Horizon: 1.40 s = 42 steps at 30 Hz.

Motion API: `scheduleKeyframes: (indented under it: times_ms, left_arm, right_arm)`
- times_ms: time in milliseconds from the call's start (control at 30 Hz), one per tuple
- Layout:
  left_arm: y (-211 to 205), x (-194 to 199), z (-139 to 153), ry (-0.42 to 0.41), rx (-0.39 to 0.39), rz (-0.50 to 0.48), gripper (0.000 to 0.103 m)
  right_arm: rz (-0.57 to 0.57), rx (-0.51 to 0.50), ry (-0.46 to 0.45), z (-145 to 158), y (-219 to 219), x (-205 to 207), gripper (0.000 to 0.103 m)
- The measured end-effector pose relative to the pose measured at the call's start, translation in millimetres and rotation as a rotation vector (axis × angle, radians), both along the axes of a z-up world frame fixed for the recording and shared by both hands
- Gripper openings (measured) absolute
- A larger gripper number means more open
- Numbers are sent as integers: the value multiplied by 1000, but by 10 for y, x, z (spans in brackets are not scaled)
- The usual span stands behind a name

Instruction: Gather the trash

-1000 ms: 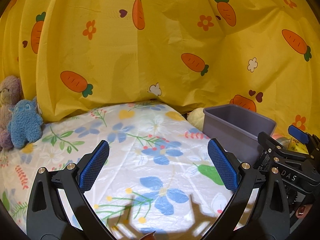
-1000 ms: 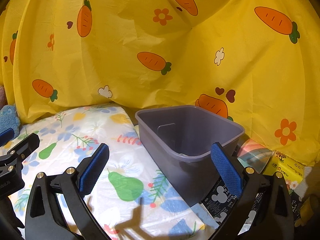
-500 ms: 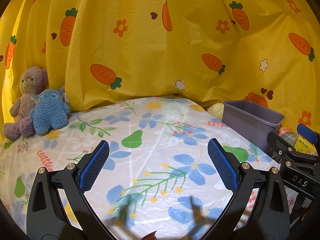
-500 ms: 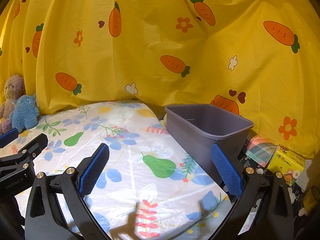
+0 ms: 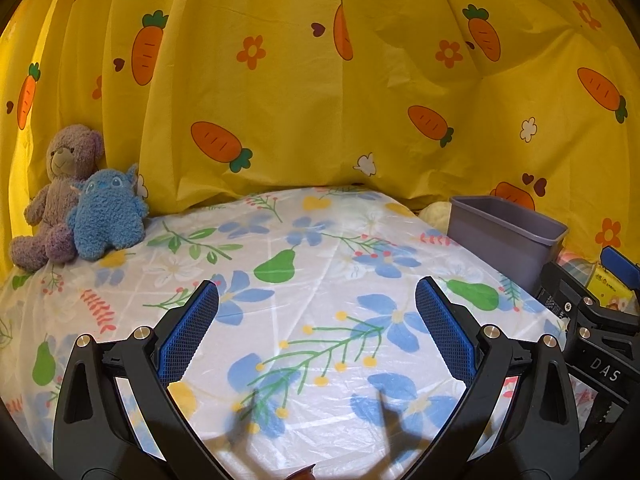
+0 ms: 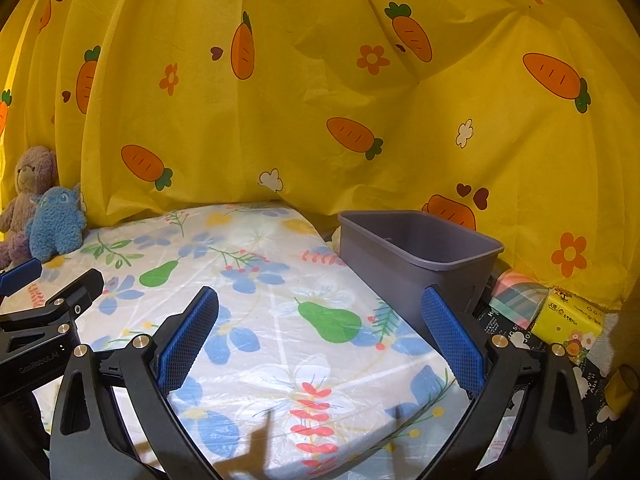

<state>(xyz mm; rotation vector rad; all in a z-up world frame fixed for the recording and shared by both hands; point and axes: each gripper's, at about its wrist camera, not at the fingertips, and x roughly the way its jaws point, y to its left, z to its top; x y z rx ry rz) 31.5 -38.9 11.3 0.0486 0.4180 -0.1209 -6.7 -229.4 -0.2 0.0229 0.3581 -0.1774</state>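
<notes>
although no loose trash shows on the tabletop (image 5: 320,264), the grey plastic bin (image 6: 416,258), smooth-walled and rectangular, its long axis running away to the right, stands at the tabletop's right edge. it lies nearer the right tongs (image 6: 318,338), to their right; both these and the left tongs (image 5: 316,334) are spread wide, grasping nothing. the glossy floral cover looks slippery.

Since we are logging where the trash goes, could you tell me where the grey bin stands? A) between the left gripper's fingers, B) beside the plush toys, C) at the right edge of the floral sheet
C: the grey bin stands at the floral sheet's right edge, far from the plush toys.
</notes>
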Motion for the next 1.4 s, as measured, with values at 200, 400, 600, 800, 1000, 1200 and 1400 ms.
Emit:
scheduleKeyframes:
  times_ms: [200,400,600,800,1000,1200,1400]
  left_arm:
    - [-11,-6,-9,2,-11,-9,97]
    - [-92,-4,-21,2,2,-17,97]
    - [-119,11,-32,6,-5,-16,97]
    - [-114,10,-32,6,-4,-20,97]
    - [-145,1,-37,5,-3,-25,97]
    - [-157,-12,-41,7,-7,-23,97]
    - [-154,-12,-47,8,-7,-23,97]
  right_arm:
    - [7,1,3,-19,5,-11,98]
    - [7,6,2,-23,-9,-7,98]
    - [5,7,4,-26,-15,-12,98]
    - [2,7,3,-27,-12,-17,98]
    - [0,8,3,-31,-18,-17,98]
    - [0,9,3,-27,-18,-21,98]
    - [1,9,1,-40,-6,-32,98]
